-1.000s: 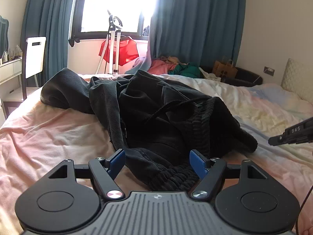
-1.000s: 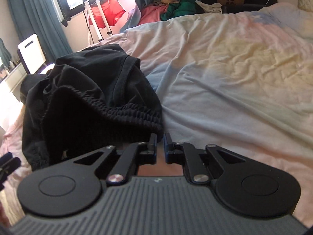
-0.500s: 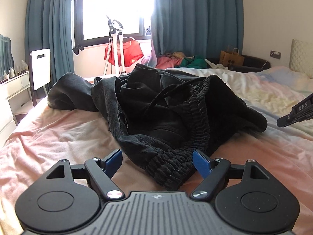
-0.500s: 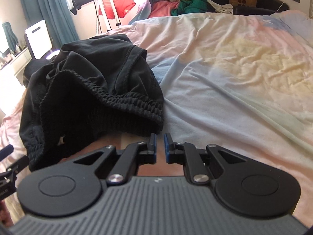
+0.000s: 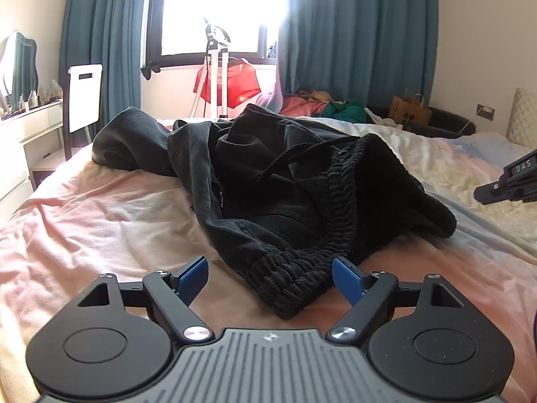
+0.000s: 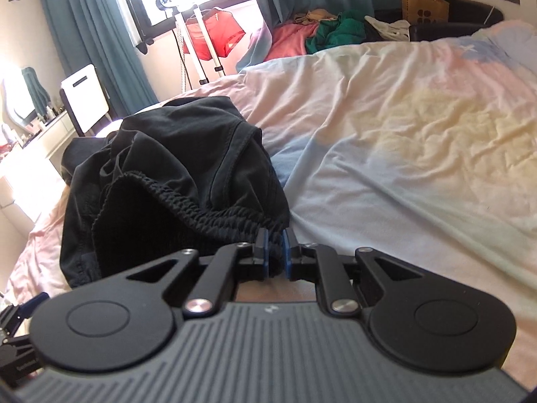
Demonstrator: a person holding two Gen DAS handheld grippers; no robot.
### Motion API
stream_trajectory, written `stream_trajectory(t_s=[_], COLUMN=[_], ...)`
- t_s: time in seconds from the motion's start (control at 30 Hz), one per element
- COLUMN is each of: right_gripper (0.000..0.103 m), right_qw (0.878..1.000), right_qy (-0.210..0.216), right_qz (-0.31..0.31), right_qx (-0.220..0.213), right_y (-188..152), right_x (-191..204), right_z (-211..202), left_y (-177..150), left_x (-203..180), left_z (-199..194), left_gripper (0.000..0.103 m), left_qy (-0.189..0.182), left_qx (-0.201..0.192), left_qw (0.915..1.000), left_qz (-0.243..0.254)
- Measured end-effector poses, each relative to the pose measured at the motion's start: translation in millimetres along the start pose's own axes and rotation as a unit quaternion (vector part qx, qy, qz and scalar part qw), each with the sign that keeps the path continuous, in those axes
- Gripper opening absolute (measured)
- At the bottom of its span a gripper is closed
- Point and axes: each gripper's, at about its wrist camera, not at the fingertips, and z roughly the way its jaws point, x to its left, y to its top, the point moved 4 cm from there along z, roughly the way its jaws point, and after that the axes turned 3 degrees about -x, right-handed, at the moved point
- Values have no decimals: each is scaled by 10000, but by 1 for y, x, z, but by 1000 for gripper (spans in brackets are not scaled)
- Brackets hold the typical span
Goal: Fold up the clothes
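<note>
A crumpled black garment [image 5: 268, 174] with a ribbed elastic waistband [image 5: 339, 201] and a drawstring lies on the bed. My left gripper [image 5: 270, 275] is open just above the sheet, and the near end of the waistband lies between its blue fingertips [image 5: 193, 273] without touching them. In the right wrist view the same garment [image 6: 174, 168] is heaped at the left. My right gripper [image 6: 276, 252] is shut on the waistband's corner [image 6: 235, 218], with dark cloth pinched between its pads. The right gripper [image 5: 506, 181] also shows at the left wrist view's right edge.
The bed's pastel sheet [image 6: 402, 134] stretches wide to the right of the garment. Beyond the bed are a clothes pile [image 5: 322, 107], a red item on a white stand [image 5: 228, 80], a paper bag [image 5: 409, 110], a white chair [image 5: 84, 97] and blue curtains.
My right gripper has moved forward to the waistband's corner and now has cloth between its fingers. The left gripper has drawn back a little, staying open.
</note>
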Motion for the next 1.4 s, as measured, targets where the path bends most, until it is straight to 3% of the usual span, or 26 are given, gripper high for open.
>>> stream_trajectory(t_s=[0.1, 0.37, 0.5, 0.6, 0.73, 0.87, 1.0, 1.1, 1.17, 1.27, 1.33, 1.4], right_gripper=[13, 13, 30, 45, 44, 44, 44, 43, 42, 16, 13, 12], right_qw=[9999, 9989, 9991, 9967, 9935, 9967, 9967, 9960, 9965, 9950, 9915, 9934], right_qy=[93, 467, 340, 221, 210, -48, -81, -183, -203, -220, -486, -463], right_qz=[-17, -18, -233, -777, -1111, -793, -807, -860, -788, -958, -1186, -1029], right_qx=[113, -37, -27, -90, -139, -175, -25, -159, -199, -172, -237, -214], right_y=[-11, -14, -15, -19, -25, -22, -27, -25, -24, -26, -24, -22], right_x=[0, 11, 12, 14, 12, 2, 1, 5, 6, 13, 21, 23], right_z=[7, 14, 28, 36, 48, 64, 81, 84, 88, 98, 101, 97], left_y=[-5, -16, -22, -19, -10, -1, 7, 6, 6, 10, 15, 31], left_x=[-6, -18, -18, -8, 20, 50, 80, 86, 85, 85, 85, 102], left_z=[3, 28, 51, 55, 48, 41, 34, 36, 38, 40, 43, 39], left_gripper=[95, 95, 96, 97, 100, 100, 100, 99, 92, 79, 63, 41], left_qy=[61, 423, 635, 715, 1161, 1627, 2082, 2015, 1890, 1646, 1478, 1488], left_qx=[-2, 125, 304, 264, 112, -45, -202, -150, -134, -263, -377, -475], left_qw=[9999, 9980, 9961, 9970, 9919, 9799, 9612, 9580, 9609, 9673, 9706, 9699], left_qz=[147, 442, 523, 147, -501, -1154, -1799, -2034, -2018, -1913, -1865, -1870])
